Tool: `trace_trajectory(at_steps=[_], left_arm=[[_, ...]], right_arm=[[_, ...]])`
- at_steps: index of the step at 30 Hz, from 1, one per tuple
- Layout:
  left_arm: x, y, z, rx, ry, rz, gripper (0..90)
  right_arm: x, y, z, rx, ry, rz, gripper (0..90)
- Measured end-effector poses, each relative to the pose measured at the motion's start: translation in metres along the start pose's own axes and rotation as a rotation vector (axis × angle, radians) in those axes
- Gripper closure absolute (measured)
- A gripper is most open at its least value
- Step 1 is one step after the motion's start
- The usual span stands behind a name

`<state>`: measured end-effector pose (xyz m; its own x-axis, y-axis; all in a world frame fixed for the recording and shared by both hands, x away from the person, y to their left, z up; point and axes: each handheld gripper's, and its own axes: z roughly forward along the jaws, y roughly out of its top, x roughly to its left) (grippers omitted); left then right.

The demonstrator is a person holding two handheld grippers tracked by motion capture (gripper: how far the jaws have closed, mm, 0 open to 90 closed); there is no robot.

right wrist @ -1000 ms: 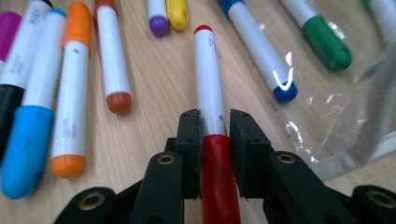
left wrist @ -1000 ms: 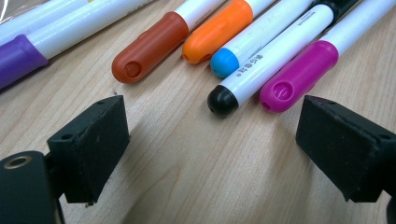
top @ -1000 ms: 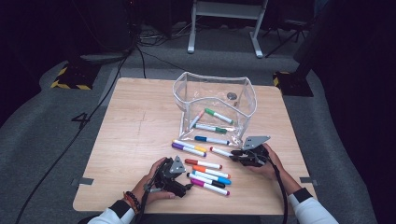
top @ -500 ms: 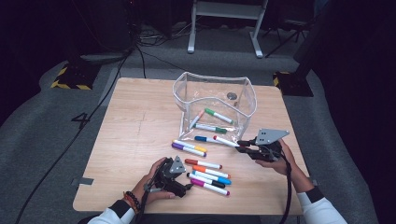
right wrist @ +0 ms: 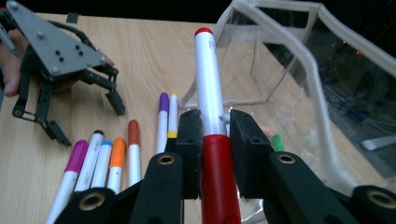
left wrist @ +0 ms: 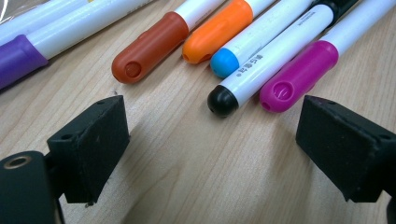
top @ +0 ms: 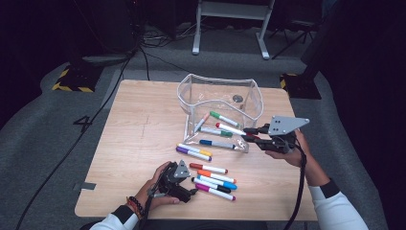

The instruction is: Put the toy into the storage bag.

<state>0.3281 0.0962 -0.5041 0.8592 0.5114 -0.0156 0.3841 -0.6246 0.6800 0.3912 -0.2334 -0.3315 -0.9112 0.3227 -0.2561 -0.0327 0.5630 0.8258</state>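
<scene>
**Red marker carried toward clear pouch**

Right gripper (top: 250,134) clamped on red marker (right wrist: 208,107), tip aimed ahead at pouch (top: 220,98) mouth for loading. Left gripper (left wrist: 210,140) wide open, empty, loose markers (left wrist: 261,70) just ahead on bench (top: 139,124).

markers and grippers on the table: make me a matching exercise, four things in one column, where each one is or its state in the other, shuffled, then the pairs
Things:
1. red marker
2. magenta marker
3. green marker
4. left gripper

Places or states:
A. lying inside the clear pouch
B. open, jaws apart over bare wood
C. clamped between the right gripper jaws
D. lying on the table beside the black marker

Pairs: 1-C, 2-D, 3-A, 4-B
</scene>
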Motion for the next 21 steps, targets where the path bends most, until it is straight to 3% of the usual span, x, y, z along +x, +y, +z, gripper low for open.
trace_trajectory(at_steps=[6,10,17,21], left_arm=[[0.0,0.0,0.0,0.0,0.0,0.001,9.8],[0.0,0.0,0.0,0.001,0.0,0.001,9.8],[0.0,0.0,0.0,0.001,0.0,0.001,9.8],[0.0,0.0,0.0,0.001,0.0,0.001,9.9]], right_arm=[[-0.013,0.017,-0.002,-0.018,-0.023,-0.001,75.1],[-0.037,0.027,0.002,-0.049,0.002,0.048,75.1],[-0.07,0.036,0.021,0.011,-0.046,0.083,75.1],[-0.081,0.036,0.028,0.049,-0.062,0.093,75.1]])
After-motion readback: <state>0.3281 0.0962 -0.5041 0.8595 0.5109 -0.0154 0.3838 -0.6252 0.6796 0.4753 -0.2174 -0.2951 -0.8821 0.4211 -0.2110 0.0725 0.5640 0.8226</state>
